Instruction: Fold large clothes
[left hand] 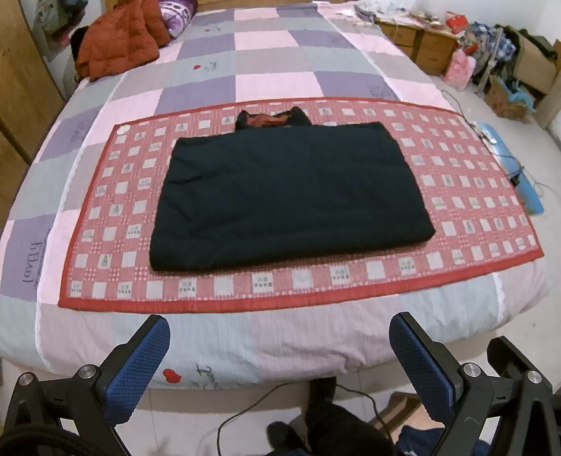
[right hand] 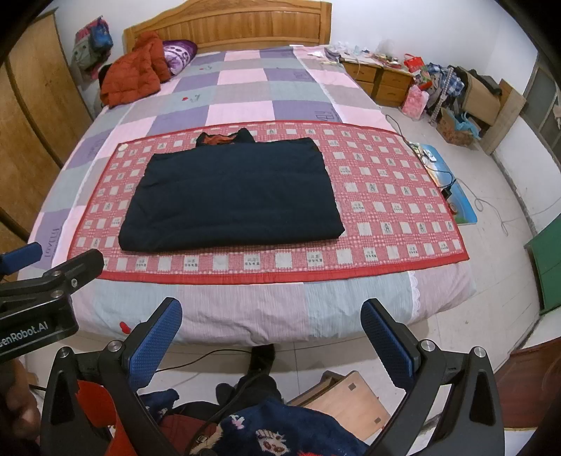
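A dark navy padded garment (left hand: 287, 196), folded into a broad rectangle, is lying flat near the middle of a red-and-white checked mat with a red border (left hand: 455, 196). The mat itself is lying across a bed covered in a pink, purple and grey patchwork quilt (left hand: 224, 63). At the garment's far edge a collar with an orange-brown lining (left hand: 270, 119) is showing above the fold.

The left hand-held gripper (left hand: 280, 354) is hovering beyond the near edge of the bed, well apart from the garment; its blue textured pads (left hand: 140, 368) are standing wide apart with nothing between them. The right hand-held gripper (right hand: 271, 336) is likewise hanging off the foot of the bed, its jaws spread and gripping nothing, with its blue pads (right hand: 389, 343) framing the quilt's near edge. In the right wrist view, the left hand-held gripper is appearing at the left margin, just beside the near corner of the mat.

A rust-orange puffer jacket (right hand: 135, 73) is resting at the far left corner of the bed, touching a purple patterned pillow (right hand: 178, 52) in front of a wooden headboard (right hand: 228, 24). Wooden bedside drawers (right hand: 382, 82) are standing on the floor to the right.
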